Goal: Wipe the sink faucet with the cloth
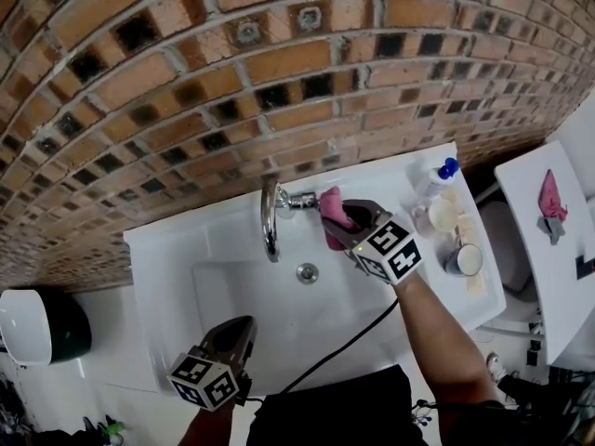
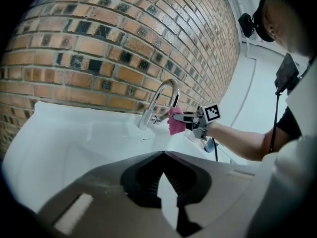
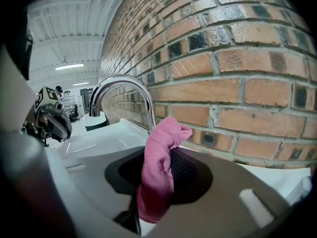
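Your right tongs [image 1: 342, 227] are pinching the pink terry cloth [image 1: 332, 204] by its middle. One bunched end pokes out past the tips, and the rest hangs below them. Your left tongs [image 1: 240, 331] show only a narrow gap with nothing in it. They sit low by the front edge of the white ceramic sink [image 1: 167, 249], well apart from the work.

The curved chrome faucet [image 1: 270, 221] is straight ahead of the right tips. Its short side lever [image 1: 299, 199] points back at them, and the bunched end of the cloth looks to be touching that lever's tip, though I can't tell how firmly. The upright stem rises just past the cloth. From there the spout arches up and over, away from the brick wall [image 1: 186, 72] and out over the basin, so its long line runs across the way your tongs are pointing.

That crossing is what the next stroke depends on, as I judge it. You're coming at the faucet side-on, so pushing straight forward only reaches the lever and the near face of the stem. To cover the arch you'd have to carry the cloth along the curve, turning the right tongs as you go.

The right hand is much the nearer, and the left has no part in this yet. The wipe seems only just begun.
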